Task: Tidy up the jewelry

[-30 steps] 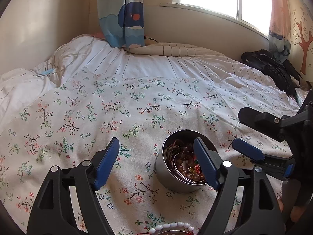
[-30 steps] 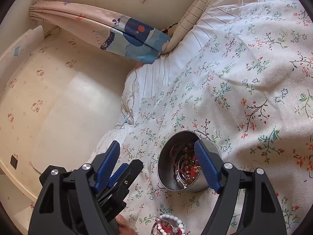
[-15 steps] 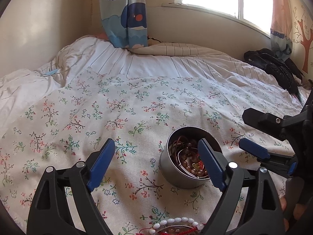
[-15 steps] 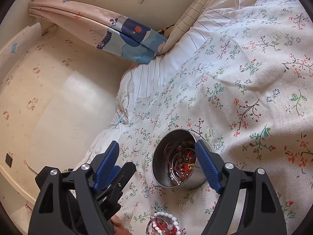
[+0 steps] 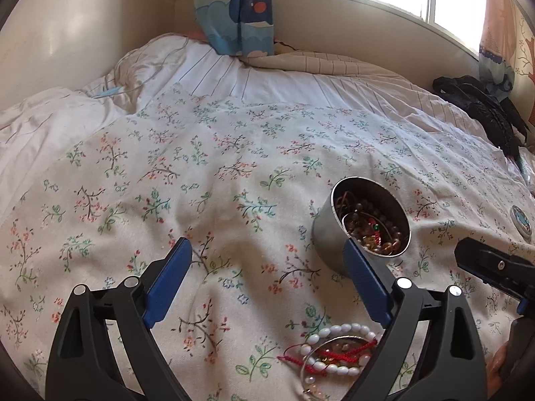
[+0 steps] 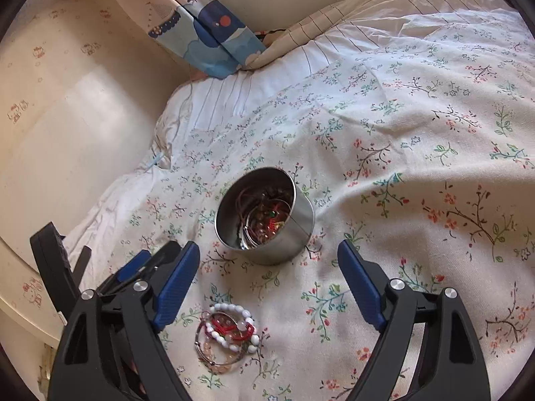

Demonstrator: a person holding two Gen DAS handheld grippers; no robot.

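Observation:
A round metal tin [image 5: 337, 244] holding brown beads and bangles stands open on the floral bedspread; it also shows in the right wrist view [image 6: 294, 234]. A pile of bracelets [image 6: 229, 334], with white beads, red cord and a thin bangle, lies in front of the tin; in the left wrist view the pile [image 5: 334, 351] is near my right finger. My left gripper [image 5: 267, 267] is open and empty, to the left of the tin. My right gripper [image 6: 267, 270] is open and empty, just short of the tin and above the pile.
The tin's lid [image 5: 521, 224] lies on the bedspread at the far right. A black garment [image 5: 485, 110] lies at the bed's far right corner. A pillow and a blue curtain [image 5: 234, 10] are at the head, by the wall.
Both grippers have drawn back and lifted. The left one swung left, so the tin sits further right in its view. The bracelet pile shows more fully in both views.

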